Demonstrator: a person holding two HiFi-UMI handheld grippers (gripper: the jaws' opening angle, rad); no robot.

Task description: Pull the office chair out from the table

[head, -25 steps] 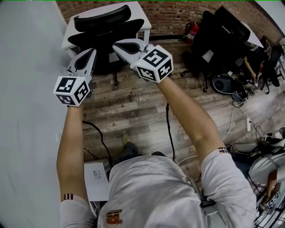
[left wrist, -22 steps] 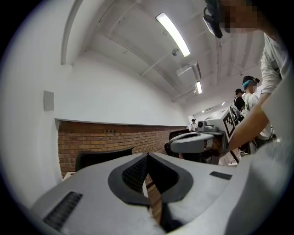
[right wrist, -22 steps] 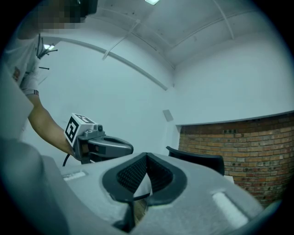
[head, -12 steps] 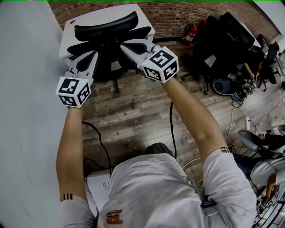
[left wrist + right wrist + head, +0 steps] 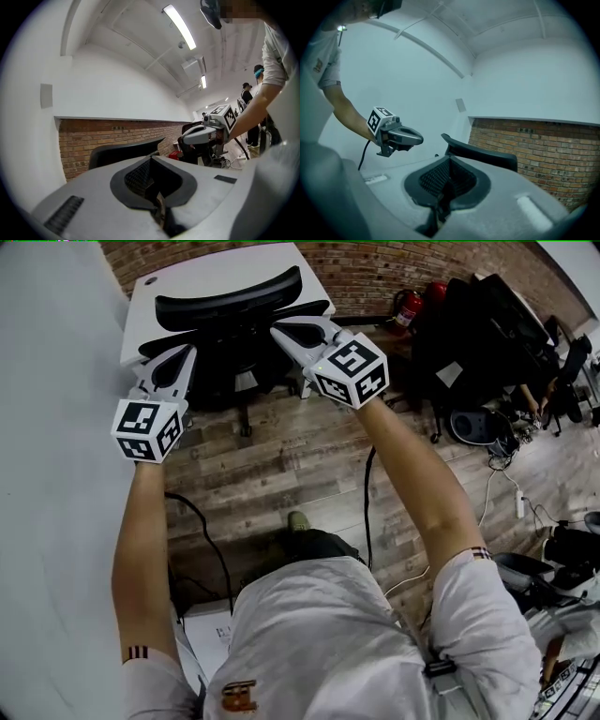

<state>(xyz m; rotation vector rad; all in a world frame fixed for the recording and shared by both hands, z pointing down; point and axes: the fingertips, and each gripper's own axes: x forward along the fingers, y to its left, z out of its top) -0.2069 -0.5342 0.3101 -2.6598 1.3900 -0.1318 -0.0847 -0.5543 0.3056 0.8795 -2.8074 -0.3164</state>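
Observation:
The black office chair (image 5: 230,329) stands pushed in at a white table (image 5: 216,268), its curved headrest (image 5: 230,306) towards me. My left gripper (image 5: 184,354) is shut and empty, with its tips just short of the chair back's left side. My right gripper (image 5: 281,332) is also shut and empty, with its tips at the back's right edge; I cannot tell whether they touch. The left gripper view shows shut jaws (image 5: 151,159), the headrest (image 5: 124,151) beyond them and the right gripper (image 5: 206,133) alongside. In the right gripper view the headrest (image 5: 483,152) lies past the shut jaws (image 5: 450,160), with the left gripper (image 5: 401,137) beside it.
A brick wall (image 5: 375,273) runs behind the table and a white wall (image 5: 56,474) closes the left side. A red fire extinguisher (image 5: 409,306) and more black chairs (image 5: 469,324) stand at the right. Cables (image 5: 202,540) and a paper-topped box (image 5: 211,634) lie on the wood floor.
Both grippers have moved forward together towards the chair back, and the person has stepped closer. The jaws have stayed shut.

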